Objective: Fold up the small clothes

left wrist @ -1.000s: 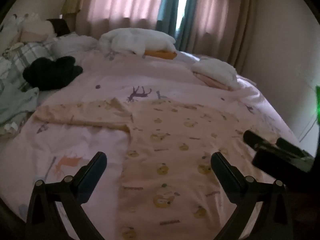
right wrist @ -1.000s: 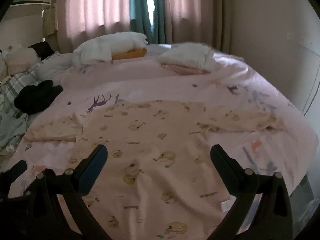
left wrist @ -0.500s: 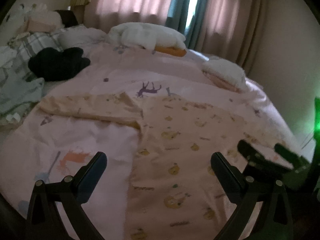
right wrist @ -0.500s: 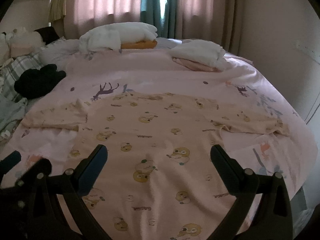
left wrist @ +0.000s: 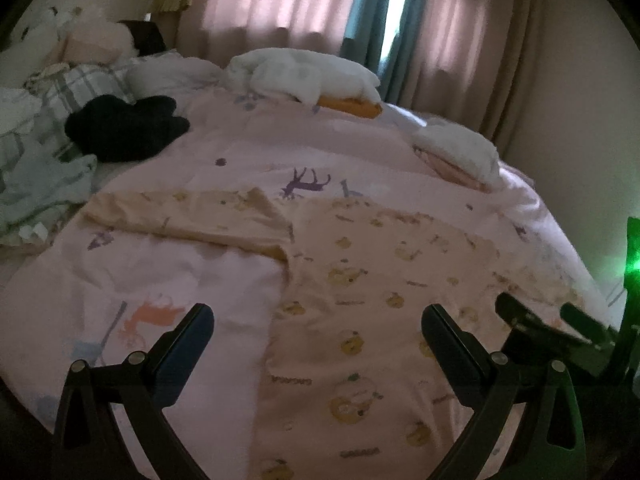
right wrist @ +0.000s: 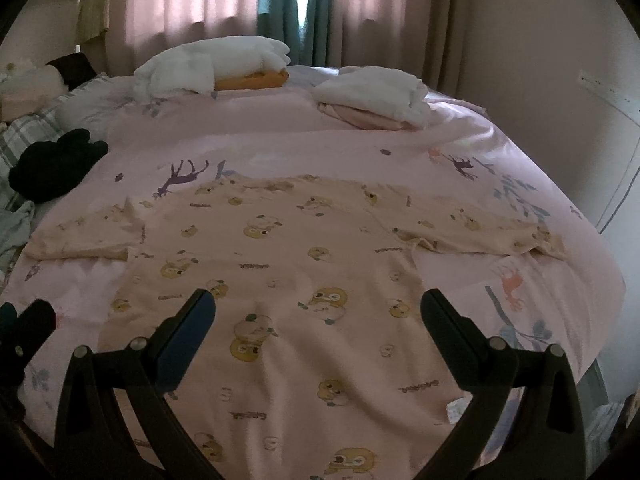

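Observation:
A pale yellow long-sleeved top with a duck print [right wrist: 288, 248] lies spread flat on the pink bedspread [right wrist: 304, 136], sleeves out to both sides. It also shows in the left wrist view [left wrist: 376, 280], with its left sleeve [left wrist: 188, 216] stretched out. My left gripper [left wrist: 318, 320] is open and empty above the top's left edge near the hem. My right gripper [right wrist: 318, 308] is open and empty above the lower middle of the top. The right gripper shows in the left wrist view [left wrist: 552, 324], and the left gripper shows at the left edge of the right wrist view [right wrist: 28, 320].
Folded white and pink clothes [right wrist: 372, 96] lie at the back right of the bed. A white pile on an orange item [right wrist: 216, 64] lies at the back. A black garment [right wrist: 56, 164] and plaid bedding [left wrist: 60, 92] lie at the left. Curtains and a wall stand behind.
Both grippers have drawn back and risen a little, so more of the bed shows. The top has not moved. Both grippers stay open.

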Action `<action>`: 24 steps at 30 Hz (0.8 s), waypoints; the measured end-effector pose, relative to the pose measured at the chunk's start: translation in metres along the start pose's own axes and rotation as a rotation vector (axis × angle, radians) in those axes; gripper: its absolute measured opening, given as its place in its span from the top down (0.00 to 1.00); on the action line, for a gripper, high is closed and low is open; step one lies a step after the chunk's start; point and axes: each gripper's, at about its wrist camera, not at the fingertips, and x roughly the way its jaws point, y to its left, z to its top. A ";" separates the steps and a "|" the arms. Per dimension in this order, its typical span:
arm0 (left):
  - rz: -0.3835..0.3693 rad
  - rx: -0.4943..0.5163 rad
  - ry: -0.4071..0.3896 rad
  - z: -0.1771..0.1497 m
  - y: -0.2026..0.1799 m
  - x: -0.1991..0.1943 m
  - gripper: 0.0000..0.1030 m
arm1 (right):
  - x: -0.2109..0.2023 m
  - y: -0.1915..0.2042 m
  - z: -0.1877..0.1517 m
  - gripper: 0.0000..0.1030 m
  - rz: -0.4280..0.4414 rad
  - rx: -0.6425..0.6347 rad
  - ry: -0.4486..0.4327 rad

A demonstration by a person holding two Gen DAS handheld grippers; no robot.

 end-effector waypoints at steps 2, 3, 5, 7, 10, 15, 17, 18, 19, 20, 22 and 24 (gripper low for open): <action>-0.012 0.004 -0.008 -0.001 -0.001 0.000 0.00 | 0.000 -0.002 0.000 0.00 0.000 0.006 0.002; -0.019 0.002 -0.016 -0.001 -0.001 -0.001 0.00 | -0.001 -0.002 0.000 0.00 0.001 0.007 0.003; -0.017 0.004 -0.017 -0.002 -0.002 -0.001 0.00 | -0.001 -0.002 0.000 0.00 -0.001 0.004 0.000; -0.012 0.016 -0.010 -0.002 -0.004 0.001 0.00 | -0.001 -0.002 0.000 0.00 -0.002 0.005 0.001; -0.002 0.032 -0.010 -0.004 -0.008 0.001 0.00 | 0.000 -0.004 0.000 0.00 0.004 0.009 0.007; -0.026 0.037 -0.011 -0.004 -0.012 0.002 0.00 | 0.000 -0.010 0.000 0.00 0.000 0.008 0.015; -0.026 0.035 -0.013 -0.004 -0.013 0.002 0.00 | 0.001 -0.010 -0.001 0.00 -0.002 0.008 0.017; -0.026 0.036 -0.015 -0.004 -0.013 0.002 0.00 | 0.001 -0.011 -0.001 0.00 -0.002 0.007 0.019; -0.026 0.035 -0.014 -0.004 -0.013 0.003 0.00 | 0.001 -0.011 -0.001 0.00 -0.003 0.005 0.021; -0.026 0.036 -0.014 -0.004 -0.014 0.003 0.00 | 0.002 -0.010 -0.001 0.00 -0.004 0.003 0.022; -0.026 0.031 -0.013 -0.004 -0.015 0.003 0.00 | 0.003 -0.010 0.000 0.00 -0.007 0.000 0.024; -0.030 0.022 -0.010 -0.003 -0.014 0.004 0.00 | 0.004 -0.010 0.000 0.00 -0.011 0.001 0.024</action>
